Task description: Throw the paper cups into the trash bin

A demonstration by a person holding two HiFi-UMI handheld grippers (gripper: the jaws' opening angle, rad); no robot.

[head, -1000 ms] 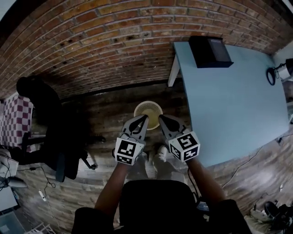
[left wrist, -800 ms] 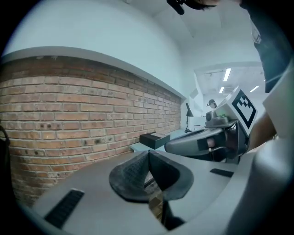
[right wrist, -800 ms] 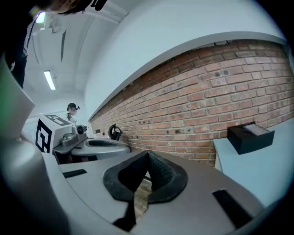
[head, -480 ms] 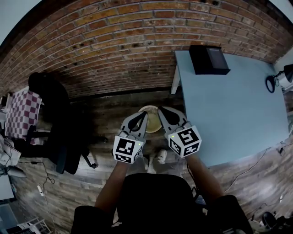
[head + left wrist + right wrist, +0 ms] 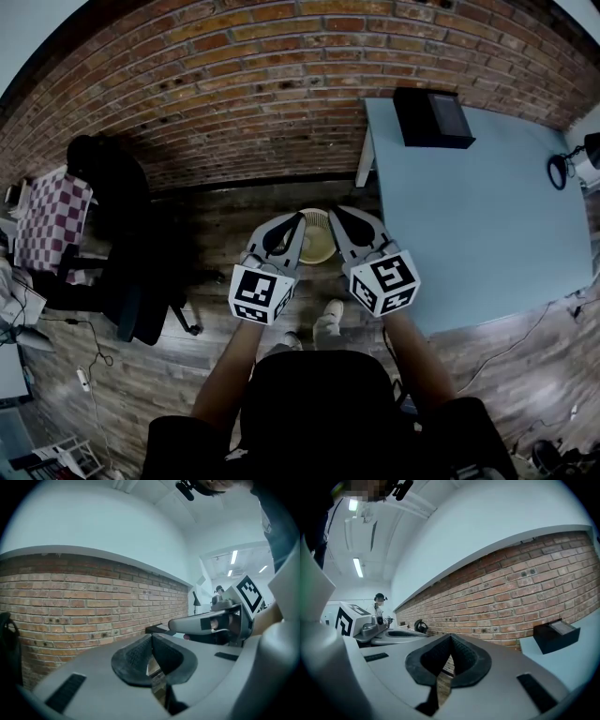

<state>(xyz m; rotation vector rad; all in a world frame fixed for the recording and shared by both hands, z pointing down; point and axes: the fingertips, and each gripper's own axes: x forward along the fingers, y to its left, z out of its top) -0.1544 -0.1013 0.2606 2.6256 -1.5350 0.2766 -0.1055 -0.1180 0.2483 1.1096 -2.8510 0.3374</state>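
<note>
Bin [image 5: 317, 257] below L tool [image 5: 300, 218] & R tool [image 5: 334, 212], both closed, empty.

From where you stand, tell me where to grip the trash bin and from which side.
Take the trash bin by its thin upper rim, coming straight down. It stands upright on the floor, mouth facing up, and its round body looks too wide for the jaws. The left gripper and right gripper hang above it, both shut; one must open first.

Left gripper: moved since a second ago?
Yes. The left gripper sits further up-frame, now overlapping the left rim of the trash bin.
</note>
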